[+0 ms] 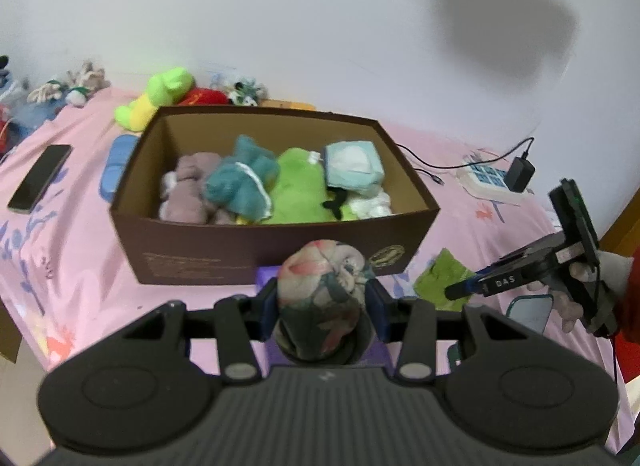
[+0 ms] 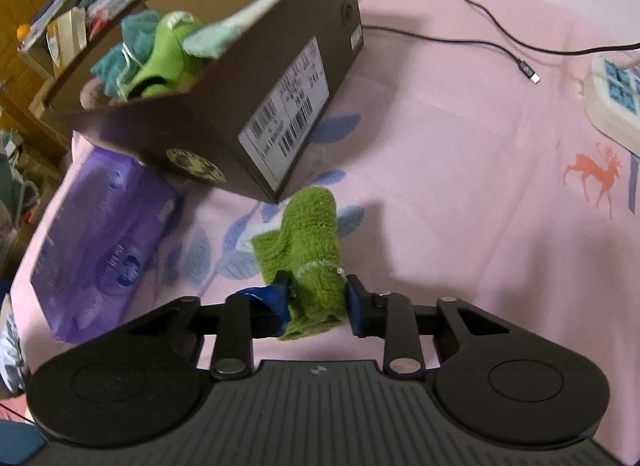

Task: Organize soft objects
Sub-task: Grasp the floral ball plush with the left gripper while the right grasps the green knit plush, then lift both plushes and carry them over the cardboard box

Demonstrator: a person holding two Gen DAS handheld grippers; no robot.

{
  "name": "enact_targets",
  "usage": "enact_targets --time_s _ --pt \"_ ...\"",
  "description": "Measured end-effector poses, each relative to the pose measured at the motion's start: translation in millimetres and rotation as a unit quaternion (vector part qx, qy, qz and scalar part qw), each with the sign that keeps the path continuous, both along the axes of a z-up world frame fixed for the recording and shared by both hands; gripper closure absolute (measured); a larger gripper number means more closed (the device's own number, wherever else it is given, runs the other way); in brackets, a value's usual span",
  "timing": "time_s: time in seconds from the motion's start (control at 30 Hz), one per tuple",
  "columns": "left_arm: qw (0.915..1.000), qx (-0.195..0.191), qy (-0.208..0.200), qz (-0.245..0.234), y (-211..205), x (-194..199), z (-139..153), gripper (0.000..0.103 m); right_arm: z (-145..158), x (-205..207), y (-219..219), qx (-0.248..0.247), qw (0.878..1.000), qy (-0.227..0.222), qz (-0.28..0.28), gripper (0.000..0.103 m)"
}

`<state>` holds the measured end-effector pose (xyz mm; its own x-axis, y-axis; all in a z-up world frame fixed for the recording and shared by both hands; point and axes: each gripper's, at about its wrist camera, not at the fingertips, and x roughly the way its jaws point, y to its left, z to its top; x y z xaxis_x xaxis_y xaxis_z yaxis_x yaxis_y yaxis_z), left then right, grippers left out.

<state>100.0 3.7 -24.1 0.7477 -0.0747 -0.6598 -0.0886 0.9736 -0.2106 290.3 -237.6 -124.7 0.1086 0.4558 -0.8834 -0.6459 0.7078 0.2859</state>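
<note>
My left gripper (image 1: 323, 292) is shut on a rolled floral cloth bundle (image 1: 324, 286), held just in front of the brown cardboard box (image 1: 240, 254). The box holds a mauve plush (image 1: 188, 185), a teal cloth (image 1: 244, 181), a lime green plush (image 1: 300, 185) and a pale blue pack (image 1: 352, 165). My right gripper (image 2: 316, 296) is shut on a green knitted cloth (image 2: 312, 234), which sticks forward over the pink sheet near the box's corner (image 2: 276, 193). In the left wrist view the right gripper (image 1: 454, 292) shows at the right edge, over that green cloth (image 1: 440, 278).
A purple plastic pack (image 2: 100, 242) lies against the box's near side. A white power strip (image 2: 612, 93) and a black cable (image 2: 460, 39) lie on the sheet to the right. A phone (image 1: 40, 177) lies left of the box, with plush toys (image 1: 160, 97) behind it by the wall.
</note>
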Motion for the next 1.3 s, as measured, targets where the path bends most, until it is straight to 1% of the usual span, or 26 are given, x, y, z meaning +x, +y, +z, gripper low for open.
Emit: enact_targets --time_s 0.07,0.2,0.43,0.63,0.73,0.8,0.93,1.03,1.13,1.3 --pt "1.0 0.0 0.0 0.003 4.6 -3.3 0.2 0.058 5.2 -3.5 -2.2 0.01 1.0 -0.003 -0.006 0.097" --pt "1.0 0.001 0.001 0.001 9.0 -6.7 -0.5 0.058 12.9 -7.6 -8.4 0.014 0.999 -0.012 -0.033 0.099" --pt "0.9999 -0.001 -0.001 -0.017 16.1 -11.3 -2.1 0.058 27.0 -18.6 -30.0 -0.001 0.995 -0.038 -0.09 0.101" --pt "0.9994 0.004 -0.003 -0.034 22.8 -12.7 0.0 0.058 49.3 -29.6 -58.6 -0.014 0.985 -0.063 -0.16 0.101" --pt "0.9992 0.006 -0.008 -0.039 27.9 -14.1 3.5 0.058 69.4 -39.3 -72.4 -0.011 0.978 -0.077 -0.194 0.1" --pt "0.999 0.011 -0.01 -0.043 32.9 -15.2 5.7 0.058 84.2 -48.2 -79.2 -0.004 0.975 -0.085 -0.206 0.1" --pt "0.9985 0.019 -0.012 -0.05 44.9 -17.5 8.9 0.058 116.2 -71.6 -80.5 0.016 0.971 -0.104 -0.214 0.1" --pt "0.9982 0.022 -0.013 -0.054 55.6 -18.8 11.0 0.058 136.4 -88.0 -73.4 0.037 0.971 -0.111 -0.21 0.1" --pt "0.9976 0.027 -0.016 -0.061 65.3 -19.1 14.6 0.058 156.4 -101.2 -59.4 0.056 0.971 -0.118 -0.2 0.1" --pt "0.9958 0.042 -0.027 -0.078 80.9 -16.0 25.0 0.058 174.5 -114.4 -26.1 0.098 0.971 -0.122 -0.181 0.1"
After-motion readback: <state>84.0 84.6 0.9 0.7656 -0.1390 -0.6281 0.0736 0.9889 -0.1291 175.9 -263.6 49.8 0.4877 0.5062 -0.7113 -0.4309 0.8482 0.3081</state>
